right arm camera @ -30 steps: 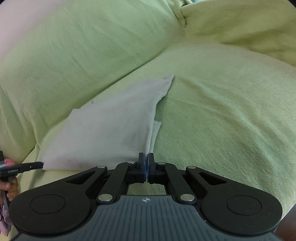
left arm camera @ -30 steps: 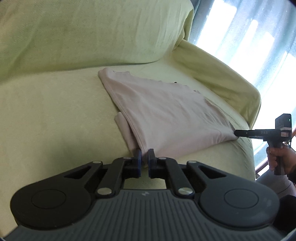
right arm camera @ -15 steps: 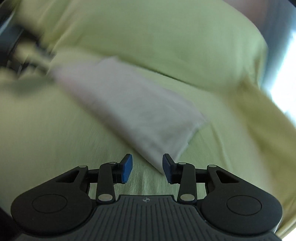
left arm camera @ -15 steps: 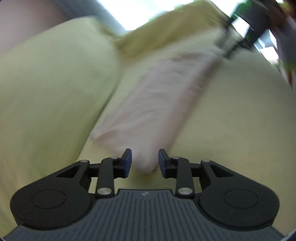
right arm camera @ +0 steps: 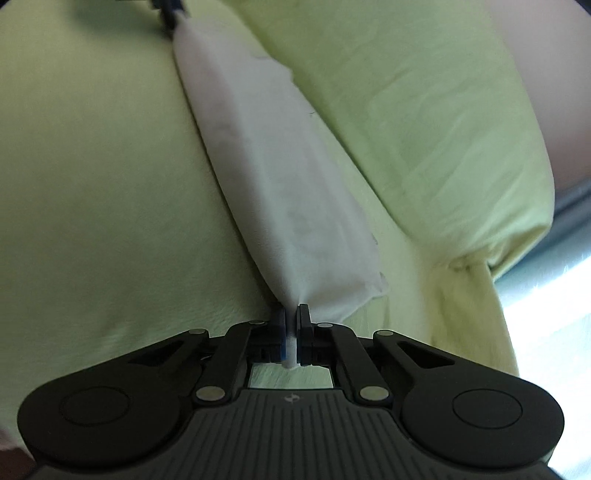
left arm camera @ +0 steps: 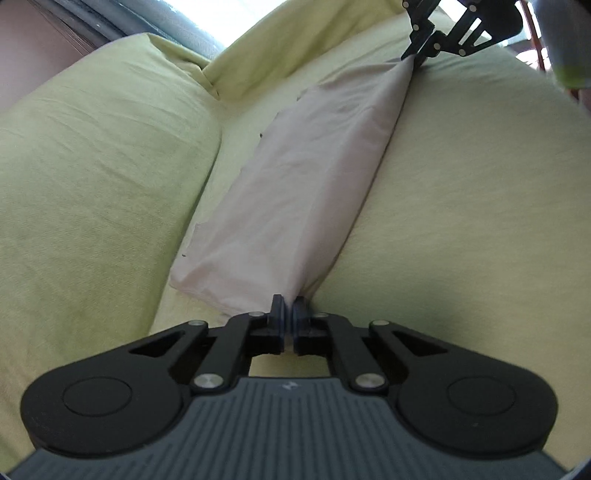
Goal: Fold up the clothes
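A pale pink garment point(left arm camera: 310, 177), folded into a long narrow strip, lies on the green sofa seat and is stretched between both grippers. My left gripper point(left arm camera: 288, 308) is shut on the near corner of one end. At the far end of the strip, the right gripper point(left arm camera: 419, 51) pinches the other corner. In the right wrist view the same garment point(right arm camera: 273, 162) runs away from my right gripper point(right arm camera: 291, 321), which is shut with cloth showing between its pads. The left gripper point(right arm camera: 171, 9) is at the far top, clamped on the strip's end.
The green sofa seat point(left arm camera: 461, 192) spreads wide beside the garment. A back cushion point(left arm camera: 92, 155) rises along its other side. An armrest point(right arm camera: 469, 291) and a bright window lie beyond. A person's sleeve point(left arm camera: 565, 40) shows at the top right.
Both grippers let go of the garment's edge, swung to its two ends with jaws open, and have now shut on opposite end corners. The garment looks narrower, folded lengthwise.
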A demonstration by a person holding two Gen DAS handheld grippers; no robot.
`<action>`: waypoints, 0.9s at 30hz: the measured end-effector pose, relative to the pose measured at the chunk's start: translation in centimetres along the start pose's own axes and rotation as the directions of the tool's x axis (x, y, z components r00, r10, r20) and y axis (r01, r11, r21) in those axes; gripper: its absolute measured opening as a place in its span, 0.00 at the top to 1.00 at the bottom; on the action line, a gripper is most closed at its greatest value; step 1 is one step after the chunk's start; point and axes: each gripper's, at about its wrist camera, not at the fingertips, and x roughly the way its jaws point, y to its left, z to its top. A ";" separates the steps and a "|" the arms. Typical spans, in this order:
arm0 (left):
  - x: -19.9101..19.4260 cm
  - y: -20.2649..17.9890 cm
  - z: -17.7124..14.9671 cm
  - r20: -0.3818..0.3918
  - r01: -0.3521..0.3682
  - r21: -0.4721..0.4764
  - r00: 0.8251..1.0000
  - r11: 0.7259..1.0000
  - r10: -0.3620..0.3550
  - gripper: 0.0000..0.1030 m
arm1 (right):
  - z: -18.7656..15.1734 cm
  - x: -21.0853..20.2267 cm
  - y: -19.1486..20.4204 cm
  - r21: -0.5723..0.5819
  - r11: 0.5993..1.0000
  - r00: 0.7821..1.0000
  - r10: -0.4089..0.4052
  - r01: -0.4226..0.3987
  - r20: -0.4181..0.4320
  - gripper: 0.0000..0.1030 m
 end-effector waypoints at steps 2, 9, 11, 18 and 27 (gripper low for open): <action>-2.0 -0.9 -0.3 -0.002 0.032 0.000 0.999 0.999 -0.032 0.98 | 0.0 -1.9 -0.4 0.021 0.999 0.999 0.044 -0.044 -0.009 0.98; -8.8 -3.8 -1.1 -0.010 0.142 -0.003 0.990 0.990 -0.142 0.98 | 0.6 -9.2 0.9 0.130 0.964 0.970 0.238 -0.230 -0.051 0.98; -9.8 -4.8 -1.5 -0.033 0.186 -0.013 0.982 0.982 -0.187 0.98 | 0.8 -10.4 1.2 0.135 0.956 0.959 0.272 -0.259 -0.084 0.97; -12.6 -2.5 -1.5 0.016 0.214 -0.162 0.977 0.963 -0.215 0.77 | -1.1 -14.1 1.1 0.307 0.925 0.958 0.266 -0.222 -0.109 0.81; -6.7 5.0 4.0 0.175 0.251 -0.304 0.963 0.919 -0.206 0.59 | -4.3 -11.2 -6.4 0.819 0.505 0.948 0.288 -0.273 0.138 0.67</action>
